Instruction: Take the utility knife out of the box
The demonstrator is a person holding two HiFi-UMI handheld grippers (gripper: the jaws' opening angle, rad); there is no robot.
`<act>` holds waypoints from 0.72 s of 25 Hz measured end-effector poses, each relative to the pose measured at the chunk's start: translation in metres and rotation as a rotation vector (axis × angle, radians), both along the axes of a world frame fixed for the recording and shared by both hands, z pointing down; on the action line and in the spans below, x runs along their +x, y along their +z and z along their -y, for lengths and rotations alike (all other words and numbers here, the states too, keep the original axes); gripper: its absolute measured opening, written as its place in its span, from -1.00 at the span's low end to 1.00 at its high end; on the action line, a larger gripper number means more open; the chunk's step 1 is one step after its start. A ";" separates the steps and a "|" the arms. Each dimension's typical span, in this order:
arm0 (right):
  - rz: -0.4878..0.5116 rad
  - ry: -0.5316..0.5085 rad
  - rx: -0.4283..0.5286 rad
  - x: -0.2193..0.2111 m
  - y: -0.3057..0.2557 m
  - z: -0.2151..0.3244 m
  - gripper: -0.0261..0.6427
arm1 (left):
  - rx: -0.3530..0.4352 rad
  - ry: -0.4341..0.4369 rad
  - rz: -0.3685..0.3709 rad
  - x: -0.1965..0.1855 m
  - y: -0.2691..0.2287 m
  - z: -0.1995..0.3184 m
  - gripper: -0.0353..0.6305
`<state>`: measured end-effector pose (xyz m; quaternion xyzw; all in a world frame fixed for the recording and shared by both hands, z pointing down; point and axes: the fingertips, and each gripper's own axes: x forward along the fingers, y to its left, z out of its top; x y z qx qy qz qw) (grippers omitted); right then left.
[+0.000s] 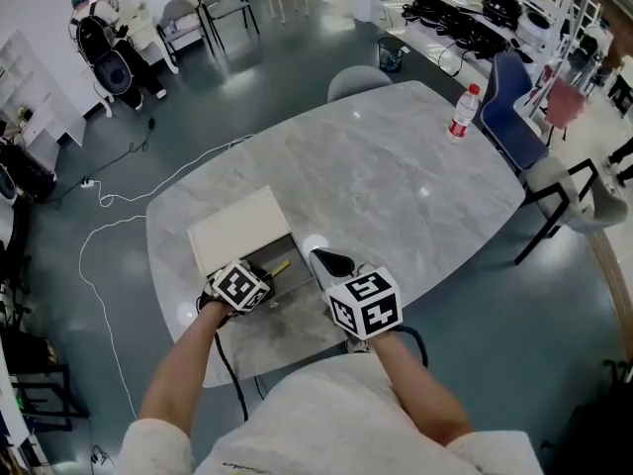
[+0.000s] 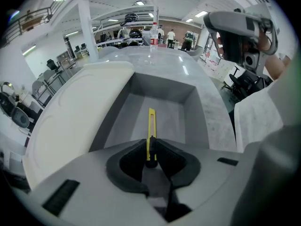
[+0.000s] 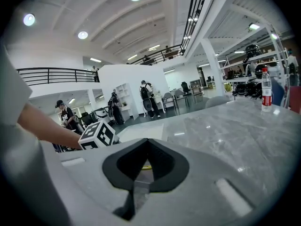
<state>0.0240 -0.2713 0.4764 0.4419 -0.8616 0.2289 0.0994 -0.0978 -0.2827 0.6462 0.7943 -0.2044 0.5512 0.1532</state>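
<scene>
While my left gripper is clamping the one utility knife in the single box, my right gripper is hovering alongside. Its jaws are sitting together, empty.

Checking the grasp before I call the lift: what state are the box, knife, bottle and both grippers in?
box: open, lid lying beside it.
utility knife: clamped at its near end, the rest pointing out over the box's inside.
left gripper: jaws shut on the utility knife.
right gripper: jaws shut, nothing between them.
water bottle: upright, capped.
</scene>
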 end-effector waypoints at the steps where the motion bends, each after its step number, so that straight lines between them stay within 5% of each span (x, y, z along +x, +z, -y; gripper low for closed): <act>1: 0.000 0.002 0.000 0.001 0.000 -0.001 -0.91 | -0.001 -0.006 0.002 0.000 0.000 -0.001 -0.71; 18: -0.004 -0.071 -0.011 -0.013 0.003 -0.008 -0.91 | 0.127 -0.099 -0.093 0.011 -0.039 -0.001 -0.71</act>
